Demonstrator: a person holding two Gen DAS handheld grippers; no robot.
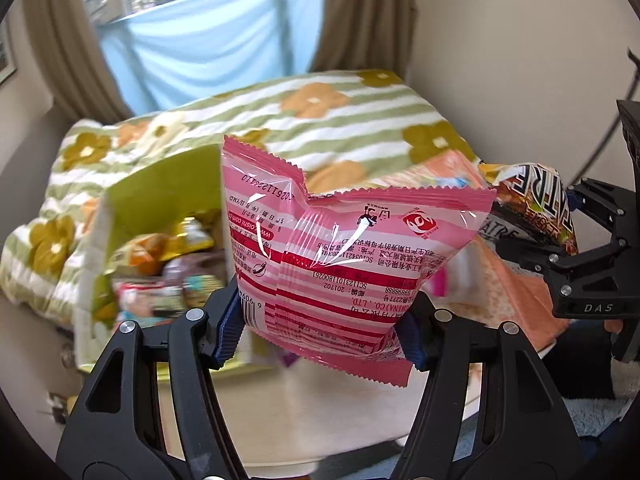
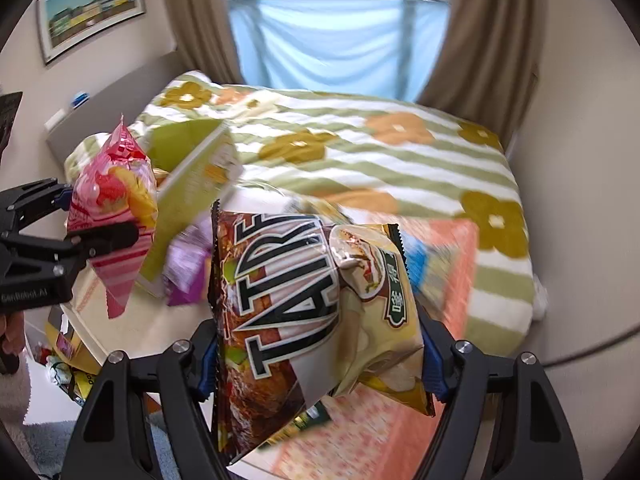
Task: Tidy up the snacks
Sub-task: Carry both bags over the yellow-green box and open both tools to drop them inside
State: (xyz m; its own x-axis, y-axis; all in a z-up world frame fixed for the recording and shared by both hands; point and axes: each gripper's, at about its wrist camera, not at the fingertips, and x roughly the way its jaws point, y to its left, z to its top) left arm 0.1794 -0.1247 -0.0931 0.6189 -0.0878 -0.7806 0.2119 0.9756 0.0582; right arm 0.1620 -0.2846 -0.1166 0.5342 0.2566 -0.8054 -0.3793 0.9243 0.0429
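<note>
Left wrist view: left gripper (image 1: 322,330) clamped on the lower part of a pink striped snack bag (image 1: 340,256), blue pads pressed into both sides, bag held up in the air, back side with print facing the camera. Behind it a green box (image 1: 160,200) with blurred snack packs inside sits on the left, an orange box (image 1: 512,280) on the right, both in front of the floral blanket (image 1: 320,120). Right gripper (image 1: 560,240) visible at the right edge, closed on the TATRE chip bag (image 1: 532,200). Right wrist view: right gripper (image 2: 316,364) pinching the TATRE chip bag (image 2: 304,304) from both sides, bag upright, off the surface, above the orange box (image 2: 440,264). Left gripper (image 2: 100,220) at left, fingers closed across the pink striped snack bag (image 2: 116,200), beside the green box (image 2: 188,184). A purple pack (image 2: 186,272) lies between the green box and the chip bag, blurred.
</note>
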